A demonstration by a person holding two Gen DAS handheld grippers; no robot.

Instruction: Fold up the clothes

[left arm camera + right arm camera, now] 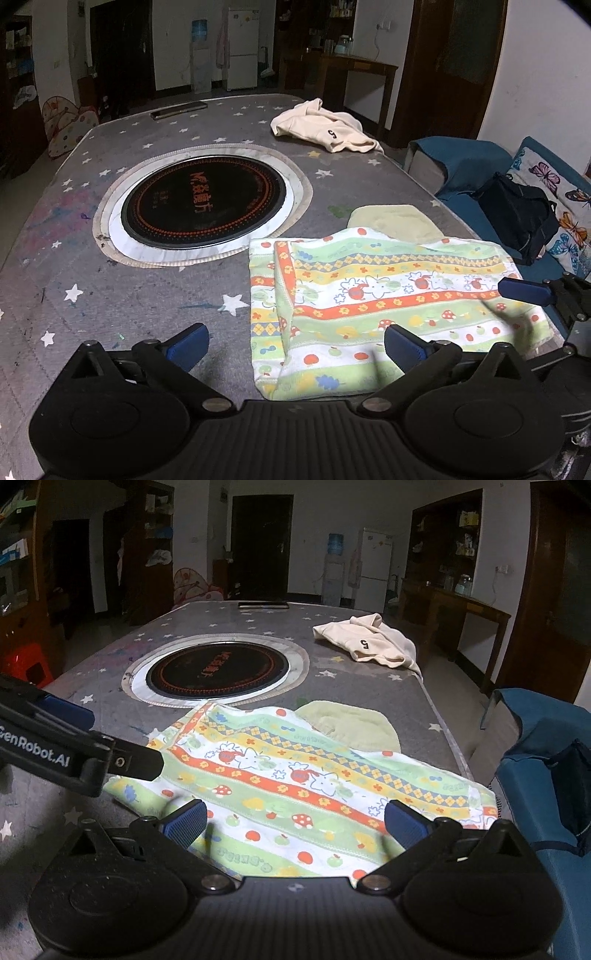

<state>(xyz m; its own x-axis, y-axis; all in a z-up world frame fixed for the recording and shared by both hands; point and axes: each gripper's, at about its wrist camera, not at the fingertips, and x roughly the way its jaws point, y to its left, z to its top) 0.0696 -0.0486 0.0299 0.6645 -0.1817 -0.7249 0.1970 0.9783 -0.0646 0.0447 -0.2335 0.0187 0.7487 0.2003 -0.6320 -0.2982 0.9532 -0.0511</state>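
Note:
A colourful patterned cloth (388,295) with stripes, apples and mushrooms lies folded on the grey star-print table, over a pale yellow-green cloth (397,219). My left gripper (295,345) is open and empty, hovering over the cloth's near left part. My right gripper (295,825) is open and empty above the cloth's (295,782) near edge. One right gripper finger (524,291) shows at the right of the left wrist view; the left gripper's arm (74,749) shows at the left of the right wrist view. A cream garment (325,127) with a "5" lies crumpled far right, also in the right wrist view (369,642).
A round black induction hob (203,205) sits set into the table's middle. A dark flat bar (179,109) lies at the far edge. A blue sofa with a black bag (517,218) stands right of the table. A blue chair (546,746) is close at right.

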